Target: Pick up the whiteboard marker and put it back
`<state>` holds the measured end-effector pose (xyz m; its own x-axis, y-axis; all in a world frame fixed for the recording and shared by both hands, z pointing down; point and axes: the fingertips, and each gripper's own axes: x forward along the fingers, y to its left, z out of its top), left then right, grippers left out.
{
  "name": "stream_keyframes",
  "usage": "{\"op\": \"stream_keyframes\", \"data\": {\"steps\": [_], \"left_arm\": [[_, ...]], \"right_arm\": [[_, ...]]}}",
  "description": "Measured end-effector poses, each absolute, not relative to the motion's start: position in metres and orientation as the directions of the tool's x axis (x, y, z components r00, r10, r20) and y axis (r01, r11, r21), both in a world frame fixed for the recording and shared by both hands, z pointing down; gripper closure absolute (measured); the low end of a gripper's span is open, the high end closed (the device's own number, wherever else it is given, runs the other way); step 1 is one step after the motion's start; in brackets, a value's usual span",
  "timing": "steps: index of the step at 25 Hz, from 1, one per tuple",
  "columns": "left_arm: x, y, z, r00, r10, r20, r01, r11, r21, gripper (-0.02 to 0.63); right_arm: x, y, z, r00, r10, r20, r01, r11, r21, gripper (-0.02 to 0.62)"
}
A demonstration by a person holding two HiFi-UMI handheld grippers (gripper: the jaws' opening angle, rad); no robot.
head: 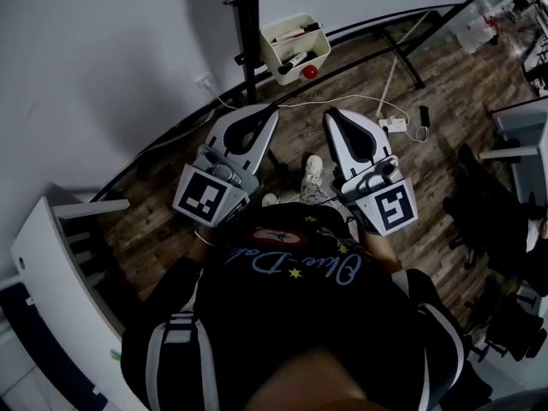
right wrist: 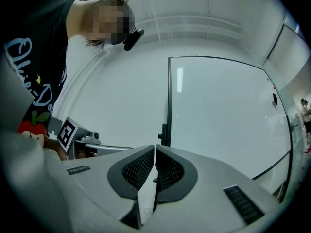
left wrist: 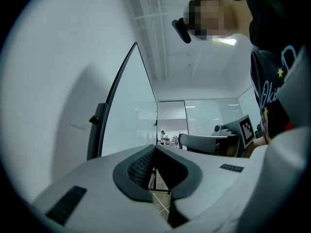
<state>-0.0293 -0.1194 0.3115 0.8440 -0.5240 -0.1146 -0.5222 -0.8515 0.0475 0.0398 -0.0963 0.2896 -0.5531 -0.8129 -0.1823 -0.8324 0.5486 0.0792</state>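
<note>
At chest | left gripper (head: 272,114) closed, empty | right gripper (head: 330,118) closed, empty | whiteboard marker (head: 294,59) in tray (head: 272,54) indistinct

Left gripper (head: 271,112): held just in front of the chest (head: 291,315), on its left side, tips pointing away from it. In the left gripper view (left wrist: 155,147) the jaws are closed tip to tip, nothing between the pads. Its marker cube (head: 205,197) sits at the end nearest the chest, and the left wrist (head: 204,238) shows just behind it.

Right gripper (head: 330,115): same height, just in front of the chest on its right side, tips pointing away and angled slightly toward the left gripper. In the right gripper view (right wrist: 154,149) the jaws are pressed together and empty. Its marker cube (head: 394,209) also faces the chest.

The two grippers are side by side, near each other but not touching.
</note>
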Motion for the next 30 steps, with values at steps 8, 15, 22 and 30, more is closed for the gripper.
{"op": "stream_keyframes", "data": {"steps": [8,15,22,30], "left_arm": [[-0.021,-0.136,0.31,0.822,-0.559,-0.11,-0.559,-0.828,0.038,0.606],[-0.02,-0.151,0.314,0.789,-0.608,-0.088,-0.606,-0.794,0.046,0.606],[-0.021,-0.159,0.32,0.76,-0.648,-0.052,-0.646,-0.761,0.056,0.606],[-0.025,-0.168,0.328,0.722,-0.691,-0.034,-0.688,-0.722,0.072,0.606]], "right_arm": [[0.051,-0.119,0.293,-0.585,-0.793,-0.169,-0.81,0.581,0.076,0.556],[0.05,-0.144,0.302,-0.634,-0.76,-0.144,-0.772,0.632,0.064,0.557],[0.046,-0.159,0.31,-0.679,-0.726,-0.113,-0.734,0.673,0.085,0.557],[0.036,-0.171,0.321,-0.728,-0.683,-0.061,-0.683,0.713,0.16,0.549]]}}
